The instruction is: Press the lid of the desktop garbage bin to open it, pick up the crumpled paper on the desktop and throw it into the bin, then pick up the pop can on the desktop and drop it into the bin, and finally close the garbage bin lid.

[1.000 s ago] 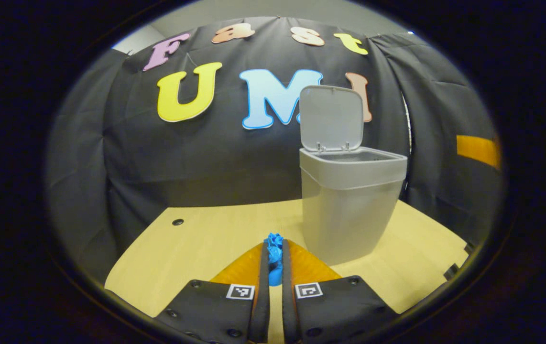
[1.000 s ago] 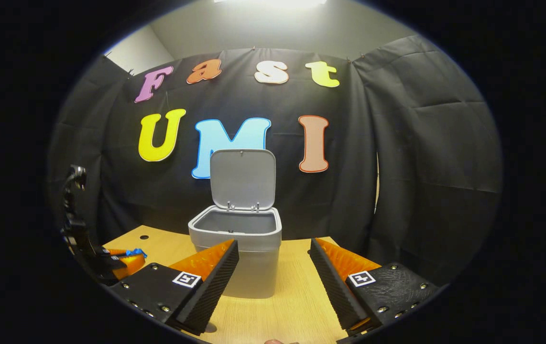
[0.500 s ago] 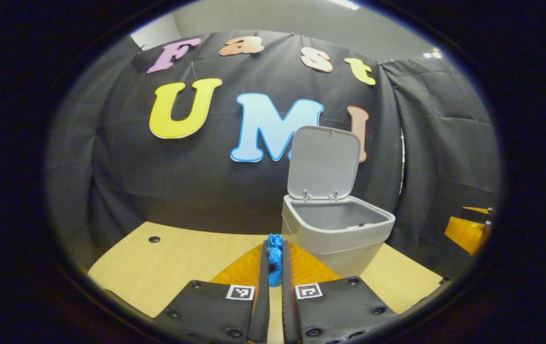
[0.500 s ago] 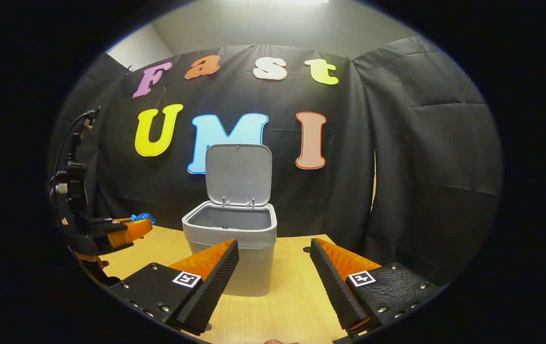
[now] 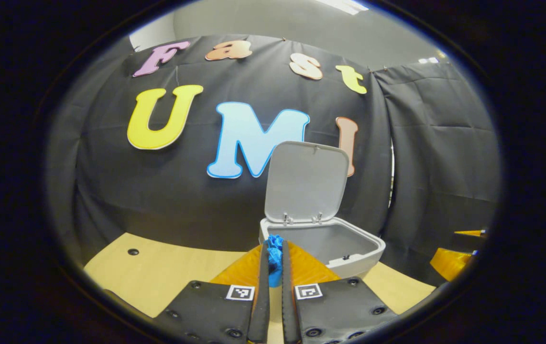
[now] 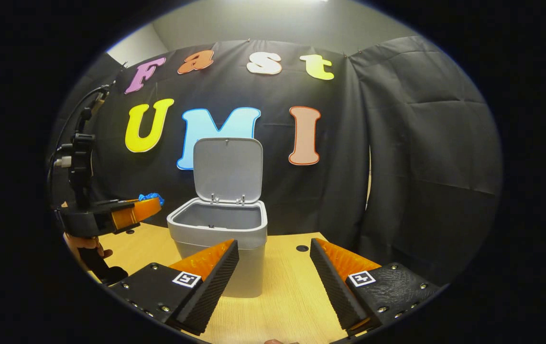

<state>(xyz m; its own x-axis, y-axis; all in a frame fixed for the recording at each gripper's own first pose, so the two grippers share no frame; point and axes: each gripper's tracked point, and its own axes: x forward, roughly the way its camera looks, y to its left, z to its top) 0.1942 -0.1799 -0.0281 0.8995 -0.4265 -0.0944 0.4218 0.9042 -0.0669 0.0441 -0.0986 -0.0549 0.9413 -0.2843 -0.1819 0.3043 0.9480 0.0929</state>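
Observation:
The grey bin (image 5: 349,251) (image 6: 220,234) stands on the wooden desk with its lid (image 5: 304,184) (image 6: 227,167) tipped up against the back wall. My left gripper (image 5: 273,255) is shut on the blue crumpled paper (image 5: 274,253), held in the air just short of the bin's near-left rim. In the right gripper view the left gripper (image 6: 151,203) hovers left of the bin at rim height, with the blue crumpled paper (image 6: 151,197) poking from its tips. My right gripper (image 6: 273,267) is open in front of the bin, nothing between its fingers.
The wooden desk (image 6: 292,296) (image 5: 168,267) runs up to the black cloth wall and has small round holes (image 5: 133,251) (image 6: 302,248). A hand (image 6: 86,246) holds the left gripper's handle, with a cable rising above it. The right gripper's fingers (image 5: 450,263) show beyond the bin.
My left gripper has risen with the blue paper and come closer to the bin's open top, now looking down into it. The right gripper has hardly moved.

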